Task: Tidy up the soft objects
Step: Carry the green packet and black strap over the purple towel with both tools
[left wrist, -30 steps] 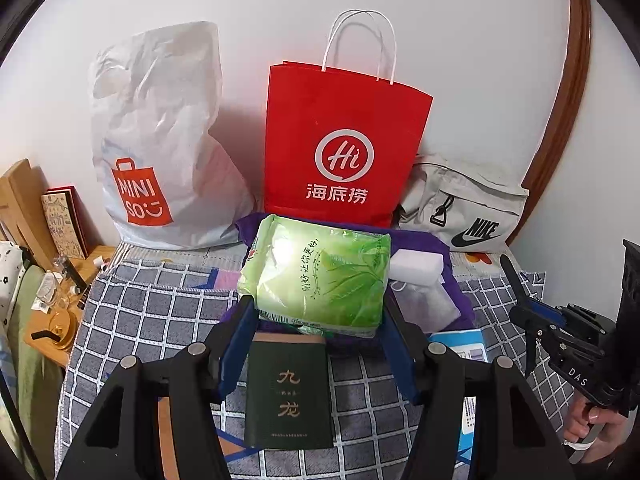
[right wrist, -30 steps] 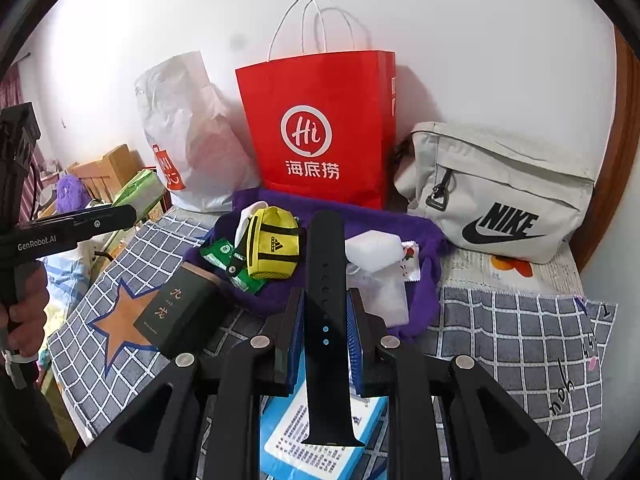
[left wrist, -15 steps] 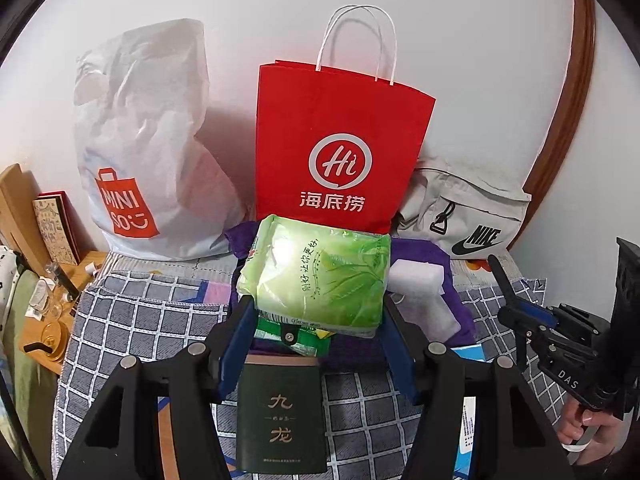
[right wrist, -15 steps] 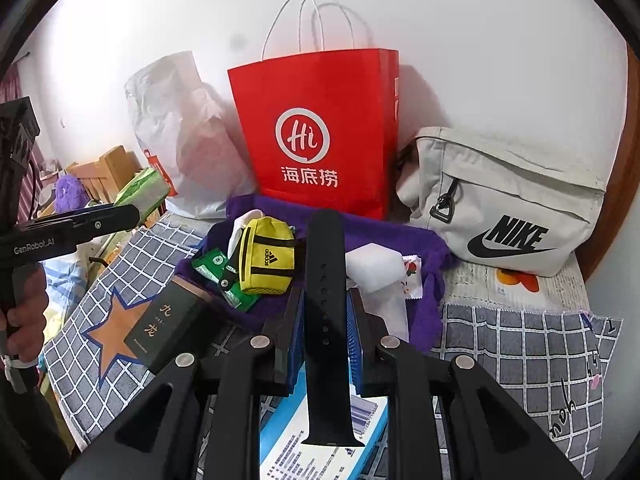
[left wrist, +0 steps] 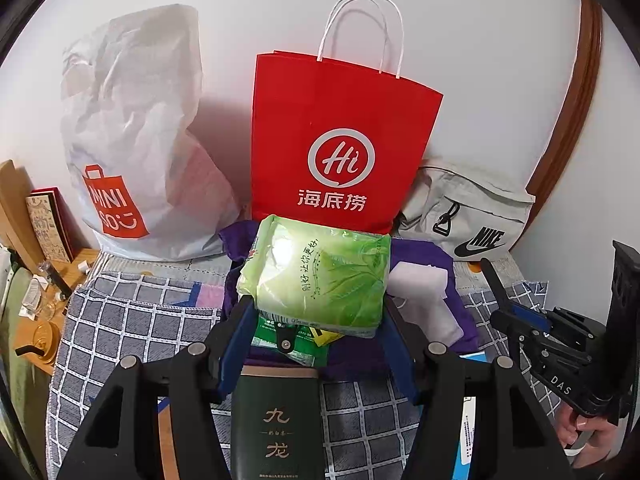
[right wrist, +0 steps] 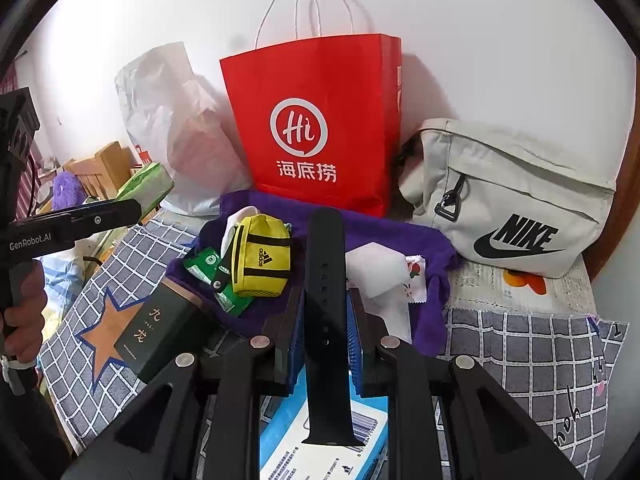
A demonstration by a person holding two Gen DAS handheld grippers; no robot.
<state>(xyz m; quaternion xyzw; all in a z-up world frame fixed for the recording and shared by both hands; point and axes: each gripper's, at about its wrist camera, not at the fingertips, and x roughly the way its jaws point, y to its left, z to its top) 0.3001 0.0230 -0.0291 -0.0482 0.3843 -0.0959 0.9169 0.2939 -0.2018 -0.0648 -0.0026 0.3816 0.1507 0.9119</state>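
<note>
My left gripper is shut on a green tissue pack, held above the checked cloth in front of the red paper bag. The same pack shows at the left of the right wrist view. My right gripper is shut on a black watch strap that stands upright between the blue pads. On the purple cloth lie a yellow pouch, a green sachet and white foam pieces.
A white plastic bag and a grey sling bag lean on the wall beside the red bag. A dark green box and a blue-white box lie on the checked cloth. A wooden side table stands left.
Both grippers have moved forward toward the bags, which look larger and nearer. Each keeps its grip: tissue pack in the left, strap in the right.
</note>
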